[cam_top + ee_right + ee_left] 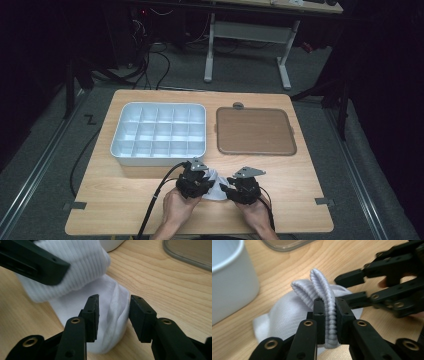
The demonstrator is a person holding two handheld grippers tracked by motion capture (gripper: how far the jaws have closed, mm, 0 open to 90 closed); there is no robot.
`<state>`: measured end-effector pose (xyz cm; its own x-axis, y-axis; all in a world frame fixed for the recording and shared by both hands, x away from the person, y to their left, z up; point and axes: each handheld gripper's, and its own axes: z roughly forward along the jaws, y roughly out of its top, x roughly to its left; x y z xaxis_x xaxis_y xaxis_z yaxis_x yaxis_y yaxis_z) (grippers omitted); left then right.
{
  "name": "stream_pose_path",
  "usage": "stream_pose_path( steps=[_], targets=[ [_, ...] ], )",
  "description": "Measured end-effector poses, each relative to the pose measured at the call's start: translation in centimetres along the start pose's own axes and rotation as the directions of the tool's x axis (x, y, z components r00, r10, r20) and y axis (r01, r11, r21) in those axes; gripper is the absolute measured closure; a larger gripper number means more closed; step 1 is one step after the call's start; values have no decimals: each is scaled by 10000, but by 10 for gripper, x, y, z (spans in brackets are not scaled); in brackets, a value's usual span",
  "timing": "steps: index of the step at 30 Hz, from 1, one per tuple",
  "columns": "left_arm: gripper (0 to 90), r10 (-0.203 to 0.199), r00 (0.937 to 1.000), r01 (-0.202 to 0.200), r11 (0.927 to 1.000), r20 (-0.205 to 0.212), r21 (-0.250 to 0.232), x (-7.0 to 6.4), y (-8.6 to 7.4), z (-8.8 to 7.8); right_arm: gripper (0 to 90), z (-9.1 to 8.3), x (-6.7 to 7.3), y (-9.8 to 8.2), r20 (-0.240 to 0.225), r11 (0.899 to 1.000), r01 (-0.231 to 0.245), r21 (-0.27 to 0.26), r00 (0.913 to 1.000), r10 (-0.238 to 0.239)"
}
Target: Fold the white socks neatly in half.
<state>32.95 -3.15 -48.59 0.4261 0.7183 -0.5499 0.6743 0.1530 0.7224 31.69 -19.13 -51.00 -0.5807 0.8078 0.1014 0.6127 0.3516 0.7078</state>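
A white sock [294, 312] is being handled at the near edge of the table [300, 175], between the two grippers, in front of the white tray [125, 150]. Its ribbed cuff [325, 300] is being pinched tight by the left gripper [329, 315], jaws closed on the fold. The sock's other end is being straddled by the right gripper [113, 315]; the jaws are standing apart around the fabric, with the right pad touching or nearly so and the left pad off it, so nothing is being held there. Risks, as judged: the loose end could be missed or only one layer caught when the right jaws close, undoing the fold. The cuff could be dragged out if the left gripper is pulled sideways. The lid [255, 131] is lying well apart.
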Motion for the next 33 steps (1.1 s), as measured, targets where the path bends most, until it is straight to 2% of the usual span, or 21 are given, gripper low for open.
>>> stream_pose_path(
  steps=[4,7,10,12,19,23,28,33],
  targets=[
    [809,139,9999,-139,9999,-59,73,-3,-4,3,635,-6,-6,-3,110,9998,-181,-75,9998,182],
    [809,200,9997,-198,9997,-113,133,-3,-5,4,702,-5,-10,-6,27,9995,-308,107,9995,308],
    [809,220,9997,-218,9997,-143,148,-3,-5,6,811,0,-12,-8,21,9997,-229,88,9997,228],
    [809,247,9995,-244,9996,-171,165,-4,-6,8,842,1,-12,-7,46,9997,-188,132,9998,187],
    [807,155,9995,-151,9998,-292,141,-5,-7,16,855,6,-14,-4,161,9998,41,183,9999,-44],
    [803,235,9992,-226,9994,-334,244,-7,-10,21,856,9,-13,-1,201,9994,286,180,9994,-290],
    [798,246,9989,-232,9991,-401,355,-8,-12,28,856,11,-13,-1,119,9996,243,154,9996,-244],
    [716,286,9991,-271,9986,-321,454,-8,-15,32,851,10,-15,-1,115,9996,233,184,9997,-235]
  ],
)
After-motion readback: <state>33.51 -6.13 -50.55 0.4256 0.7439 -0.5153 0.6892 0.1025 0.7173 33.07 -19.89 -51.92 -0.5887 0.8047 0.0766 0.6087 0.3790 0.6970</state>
